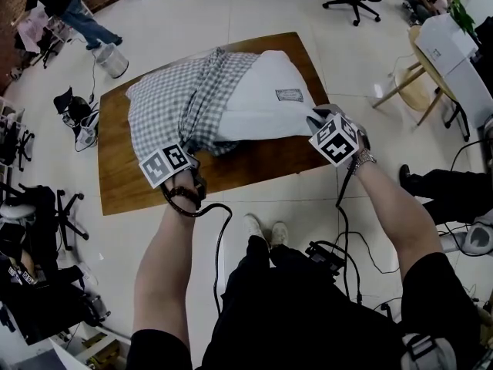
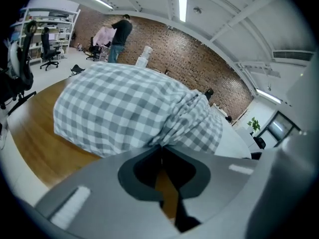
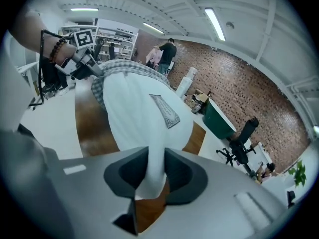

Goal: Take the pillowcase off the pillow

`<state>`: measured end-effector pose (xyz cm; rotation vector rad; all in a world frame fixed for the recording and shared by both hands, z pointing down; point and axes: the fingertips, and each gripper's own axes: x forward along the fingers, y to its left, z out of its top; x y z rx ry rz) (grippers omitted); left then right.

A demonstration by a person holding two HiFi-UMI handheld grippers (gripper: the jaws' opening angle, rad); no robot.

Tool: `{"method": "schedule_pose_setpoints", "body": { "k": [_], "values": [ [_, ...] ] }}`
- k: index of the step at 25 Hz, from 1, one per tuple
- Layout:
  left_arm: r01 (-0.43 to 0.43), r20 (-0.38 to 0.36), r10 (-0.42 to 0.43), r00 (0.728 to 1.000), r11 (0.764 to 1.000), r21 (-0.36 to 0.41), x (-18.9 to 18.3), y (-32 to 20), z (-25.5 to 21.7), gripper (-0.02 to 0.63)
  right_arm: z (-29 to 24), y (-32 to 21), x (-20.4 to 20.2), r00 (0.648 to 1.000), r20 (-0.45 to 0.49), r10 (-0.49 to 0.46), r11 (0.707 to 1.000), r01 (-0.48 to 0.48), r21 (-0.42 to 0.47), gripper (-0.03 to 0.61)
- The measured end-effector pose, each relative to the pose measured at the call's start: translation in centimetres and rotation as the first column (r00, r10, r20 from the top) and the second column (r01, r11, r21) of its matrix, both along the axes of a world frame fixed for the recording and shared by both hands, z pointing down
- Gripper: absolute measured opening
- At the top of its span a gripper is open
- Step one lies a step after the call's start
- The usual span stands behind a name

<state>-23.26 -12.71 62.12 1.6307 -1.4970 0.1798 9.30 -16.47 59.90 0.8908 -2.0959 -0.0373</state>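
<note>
Grey-white check pillowcase [image 1: 185, 99] half over a white pillow [image 1: 266, 91], brown table [image 1: 123, 176].
Pillowcase: small grey-and-white gingham. Pillow: plain white; its label [image 1: 288, 95] is pale with a grey patterned border. Table: mid-brown wood grain. Floor [image 1: 254, 10]: off-white tiles. Left gripper [image 2: 160, 146] and right gripper [image 3: 155, 156]: light grey bodies, darker grey round the jaws. Marker cubes [image 1: 166, 164]: white with black squares. Back wall [image 2: 199, 54]: red-brown brick. Person's trousers [image 1: 308, 307] black, shoes [image 1: 266, 230] white.
</note>
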Motion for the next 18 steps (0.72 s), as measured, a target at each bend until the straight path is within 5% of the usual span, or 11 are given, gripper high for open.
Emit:
{"method": "schedule_pose_setpoints", "body": {
  "k": [6,18],
  "values": [
    [-0.110,0.009,0.110,0.994,0.994,-0.011,3.8,2.2,-1.2,0.037,0.2,1.8,0.1,0.998,0.004,-0.068,0.998,0.068,0.000,0.210],
    [-0.244,0.070,0.237,0.969,0.962,0.120,9.6,5.5,-9.3,0.066,-3.6,6.1,0.3,0.986,0.053,-0.157,0.987,0.156,0.027,0.238]
  ]
}}
